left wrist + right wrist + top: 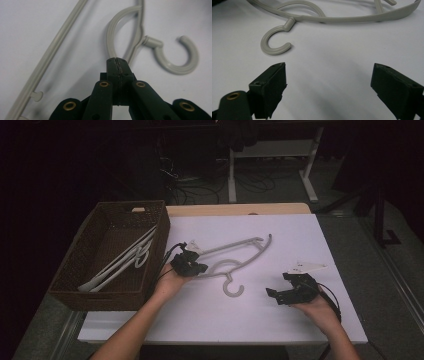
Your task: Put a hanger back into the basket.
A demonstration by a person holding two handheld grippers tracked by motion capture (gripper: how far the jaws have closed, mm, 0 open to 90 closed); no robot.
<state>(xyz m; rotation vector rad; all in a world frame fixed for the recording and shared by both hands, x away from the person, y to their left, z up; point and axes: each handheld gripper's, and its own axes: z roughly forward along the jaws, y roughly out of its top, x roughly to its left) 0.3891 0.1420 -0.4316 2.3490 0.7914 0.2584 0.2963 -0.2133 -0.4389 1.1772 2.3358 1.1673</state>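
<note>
The high view shows a grey plastic hanger (235, 260) lying flat on the white table (300, 320), its hook toward the near edge, just right of a wicker basket (100, 295) holding more hangers (125, 260). The left gripper (196, 268), jaws pressed together, sits at the hanger's left end, though whether it pinches the hanger is unclear. The right gripper (278, 287) rests near the right, jaws spread wide, well apart from the hook.

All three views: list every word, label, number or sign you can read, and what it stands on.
None: no readable text. The hanger on the table, the basket with its hangers, and both grippers, left and right, show no print or marks.
</note>
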